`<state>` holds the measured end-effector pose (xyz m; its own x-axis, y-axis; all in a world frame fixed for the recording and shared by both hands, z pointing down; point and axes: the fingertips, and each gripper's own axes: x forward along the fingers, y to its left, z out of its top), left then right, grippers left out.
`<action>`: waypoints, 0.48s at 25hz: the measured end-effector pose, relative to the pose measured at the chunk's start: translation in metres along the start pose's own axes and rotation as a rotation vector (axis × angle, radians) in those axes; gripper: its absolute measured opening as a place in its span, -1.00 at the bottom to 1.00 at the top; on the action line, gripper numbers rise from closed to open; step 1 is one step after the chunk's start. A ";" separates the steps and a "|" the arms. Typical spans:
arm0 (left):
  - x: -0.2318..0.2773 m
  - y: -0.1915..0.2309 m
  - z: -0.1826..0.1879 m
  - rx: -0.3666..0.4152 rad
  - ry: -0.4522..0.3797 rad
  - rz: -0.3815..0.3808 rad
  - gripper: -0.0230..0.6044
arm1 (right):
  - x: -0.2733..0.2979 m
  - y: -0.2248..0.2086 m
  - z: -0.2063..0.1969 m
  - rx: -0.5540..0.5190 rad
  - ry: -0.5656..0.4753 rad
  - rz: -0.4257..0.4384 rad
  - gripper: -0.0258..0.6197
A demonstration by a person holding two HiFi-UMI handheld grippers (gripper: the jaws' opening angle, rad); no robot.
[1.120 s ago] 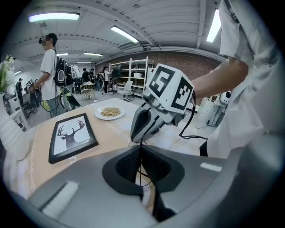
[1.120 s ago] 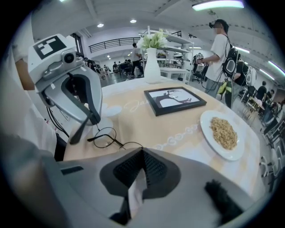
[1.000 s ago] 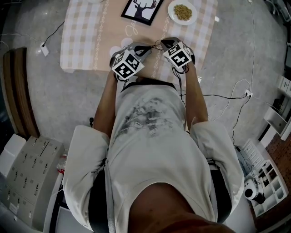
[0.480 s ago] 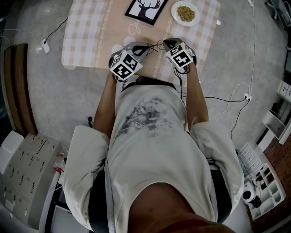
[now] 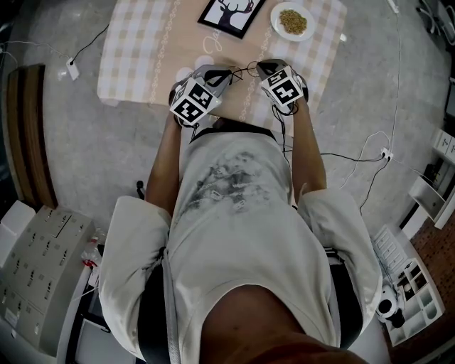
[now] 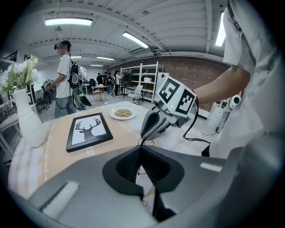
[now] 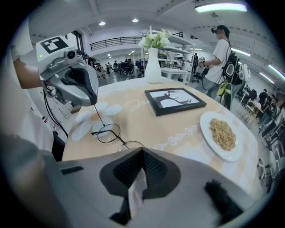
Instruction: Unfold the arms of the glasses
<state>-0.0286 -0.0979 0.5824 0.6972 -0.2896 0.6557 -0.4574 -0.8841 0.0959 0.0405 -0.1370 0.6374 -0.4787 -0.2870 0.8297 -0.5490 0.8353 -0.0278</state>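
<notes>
Thin round wire glasses [image 7: 107,132] hang just above the checked tablecloth [image 5: 142,57] near its front edge, between my two grippers. In the right gripper view the left gripper [image 7: 92,103] is shut on the end of one thin arm, which runs down to the lenses. In its own view that arm [image 6: 141,165] shows as a fine wire between the shut jaws of the left gripper [image 6: 141,150]. My right gripper [image 7: 142,153] is shut at the other lens rim. From the head view both marker cubes hide most of the glasses [image 5: 238,71].
A framed deer picture [image 5: 231,14] and a plate of grains [image 5: 293,21] lie farther back on the table. A white vase with flowers [image 7: 152,64] stands at the far edge. People stand beyond the table. Cables cross the floor [image 5: 355,153].
The left gripper has tilted slightly with the arm of the glasses in it. The right gripper has stayed where it was.
</notes>
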 end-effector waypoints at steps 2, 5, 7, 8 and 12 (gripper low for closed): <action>-0.002 0.001 -0.001 -0.005 -0.003 0.005 -0.90 | 0.000 0.001 0.000 0.003 0.004 0.003 -0.87; -0.003 0.002 -0.001 -0.009 -0.010 0.012 -0.90 | 0.000 0.001 0.000 -0.005 0.009 0.000 -0.87; -0.003 0.002 -0.001 -0.017 -0.015 0.013 -0.90 | 0.000 0.001 -0.001 -0.001 0.007 -0.001 -0.87; -0.004 0.002 -0.002 -0.022 -0.017 0.015 -0.90 | -0.001 0.001 -0.001 0.006 0.004 -0.001 -0.87; -0.007 0.005 -0.004 -0.046 -0.017 0.027 -0.90 | -0.001 0.002 -0.001 0.014 -0.001 -0.003 -0.87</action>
<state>-0.0381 -0.0987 0.5818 0.6934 -0.3203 0.6455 -0.5010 -0.8581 0.1124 0.0405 -0.1350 0.6372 -0.4782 -0.2897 0.8291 -0.5597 0.8280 -0.0335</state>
